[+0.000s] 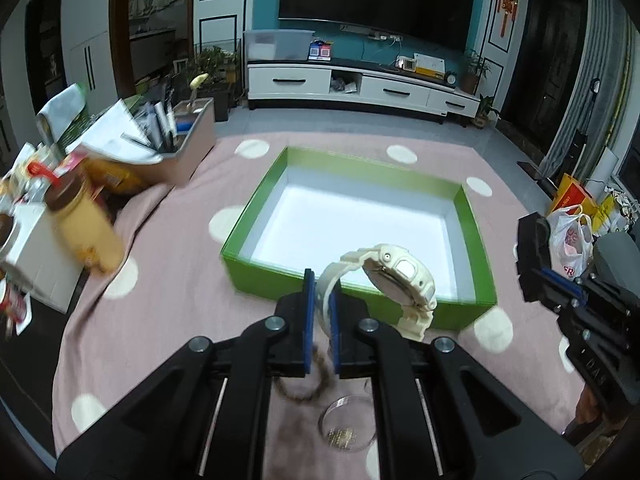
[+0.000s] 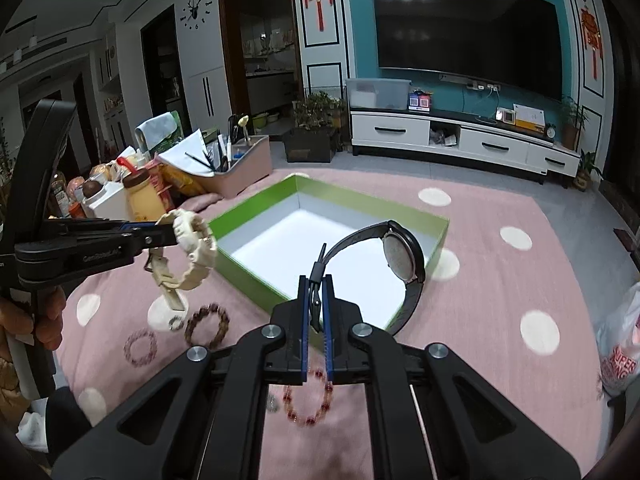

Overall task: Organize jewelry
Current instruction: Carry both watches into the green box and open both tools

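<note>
The green box [image 1: 358, 224] sits open on the pink counter [image 1: 160, 248], just past both claws. The left claw [image 1: 322, 304] grips the cream watch [image 1: 396, 280]. The right claw [image 2: 317, 300] grips the black watch [image 2: 402, 256]. Both watches hang near the box's near wall.

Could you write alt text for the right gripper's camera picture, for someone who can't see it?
A hand-held right gripper pinches the strap of a black watch above an empty green box on a pink dotted cloth. At left, the left gripper holds a cream watch; bead bracelets lie on the cloth below.
</note>
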A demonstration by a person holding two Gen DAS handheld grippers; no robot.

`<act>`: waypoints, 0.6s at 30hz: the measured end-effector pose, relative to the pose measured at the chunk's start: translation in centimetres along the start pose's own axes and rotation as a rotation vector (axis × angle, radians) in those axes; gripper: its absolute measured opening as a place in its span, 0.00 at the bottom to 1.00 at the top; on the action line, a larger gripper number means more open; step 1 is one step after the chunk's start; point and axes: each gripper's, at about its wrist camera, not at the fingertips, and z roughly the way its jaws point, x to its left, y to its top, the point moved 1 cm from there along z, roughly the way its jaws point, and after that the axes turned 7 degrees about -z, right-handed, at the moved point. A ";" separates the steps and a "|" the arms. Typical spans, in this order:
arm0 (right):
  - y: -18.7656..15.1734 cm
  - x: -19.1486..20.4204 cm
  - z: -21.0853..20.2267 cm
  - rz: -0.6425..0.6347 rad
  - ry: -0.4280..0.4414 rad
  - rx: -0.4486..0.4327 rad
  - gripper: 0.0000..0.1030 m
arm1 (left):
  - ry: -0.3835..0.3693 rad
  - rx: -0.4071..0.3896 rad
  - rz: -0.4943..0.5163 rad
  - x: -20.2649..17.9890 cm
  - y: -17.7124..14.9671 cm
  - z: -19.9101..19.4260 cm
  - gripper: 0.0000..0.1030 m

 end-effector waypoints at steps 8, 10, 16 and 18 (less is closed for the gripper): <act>1.3 -1.5 5.1 0.012 0.036 0.052 0.05 | 0.027 0.062 -0.004 -0.9 3.2 6.4 0.06; 1.0 -1.9 6.8 0.020 0.042 0.086 0.05 | 0.037 0.087 -0.011 -1.0 3.4 8.1 0.07; 0.2 -2.2 10.1 0.032 0.047 0.148 0.05 | 0.071 0.138 -0.015 -1.1 3.2 11.5 0.07; 0.1 -2.3 11.0 0.033 0.048 0.160 0.07 | 0.075 0.152 -0.012 -1.1 3.1 12.1 0.08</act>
